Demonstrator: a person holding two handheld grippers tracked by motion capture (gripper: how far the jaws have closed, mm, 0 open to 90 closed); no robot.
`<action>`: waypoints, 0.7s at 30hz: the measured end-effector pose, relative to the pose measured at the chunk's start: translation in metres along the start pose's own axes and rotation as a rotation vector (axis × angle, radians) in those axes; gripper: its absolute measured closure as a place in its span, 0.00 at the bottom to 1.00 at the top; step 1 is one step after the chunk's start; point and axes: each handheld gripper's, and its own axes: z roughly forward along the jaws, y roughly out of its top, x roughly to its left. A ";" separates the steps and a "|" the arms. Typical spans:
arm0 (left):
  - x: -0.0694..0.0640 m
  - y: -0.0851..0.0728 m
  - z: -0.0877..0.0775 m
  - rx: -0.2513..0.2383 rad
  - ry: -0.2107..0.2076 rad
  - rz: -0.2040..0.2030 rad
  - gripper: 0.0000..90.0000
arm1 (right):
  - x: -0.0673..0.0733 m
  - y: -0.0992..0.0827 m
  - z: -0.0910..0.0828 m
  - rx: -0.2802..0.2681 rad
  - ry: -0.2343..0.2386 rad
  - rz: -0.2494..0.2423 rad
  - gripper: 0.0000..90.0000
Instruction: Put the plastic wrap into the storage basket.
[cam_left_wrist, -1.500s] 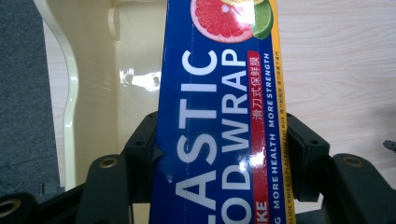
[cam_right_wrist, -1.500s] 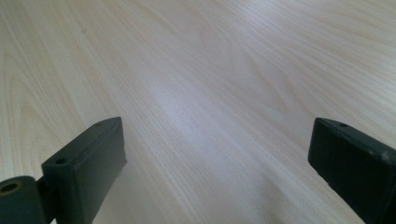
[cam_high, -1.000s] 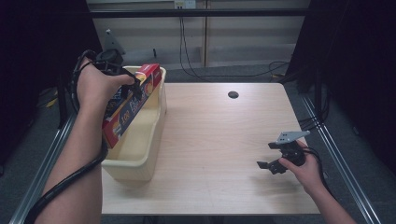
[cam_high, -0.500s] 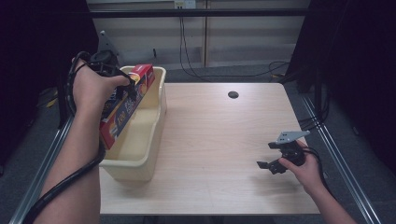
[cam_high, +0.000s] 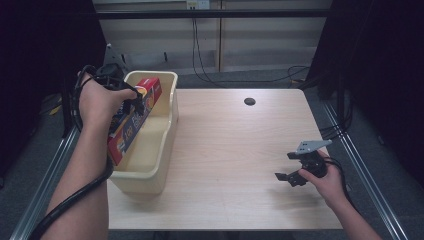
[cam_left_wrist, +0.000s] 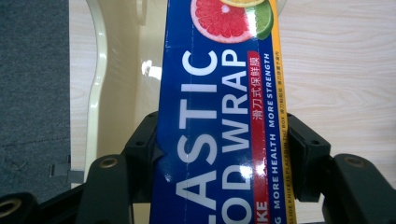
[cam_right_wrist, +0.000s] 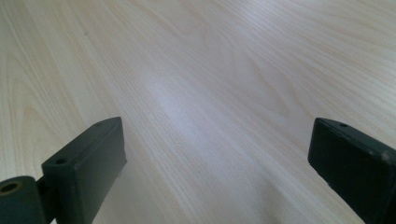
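Since a second ago we are seeing the plastic wrap box (cam_high: 134, 120) shifting a little toward the left, out over the left wall of the tub, while the right hand is keeping its place.

We are looking down on a pale wooden table (cam_high: 235, 150), with a cream-coloured plastic tub (cam_high: 167, 125) standing at its left edge. The box is hanging tilted over the tub's left side, its far end reaching toward the tub's back corner and its near end dipping toward the person's forearm.

The box is long and narrow. Its broad face (cam_left_wrist: 219, 116) is showing deep blue with big white letters, a red strip of characters running along it, a yellow edge, and a picture of cut grapefruit and lime at the far end. In the high view one side is showing red.

The left gripper (cam_high: 131, 101) is clenching the box across its width, a black jaw pressing each long side.

The right gripper (cam_high: 290, 176) is resting low over the table's near right part, its jaws standing wide apart with bare wood between them.
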 end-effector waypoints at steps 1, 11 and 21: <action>0.000 0.000 0.002 0.002 -0.004 0.001 0.45 | 0.000 0.000 0.000 0.000 0.000 0.000 0.05; 0.000 -0.004 0.017 0.030 -0.013 -0.008 0.45 | 0.000 0.000 0.000 0.002 0.000 0.002 0.05; 0.007 -0.009 0.029 0.049 -0.027 -0.030 0.45 | 0.000 0.000 0.001 0.002 0.004 -0.002 0.04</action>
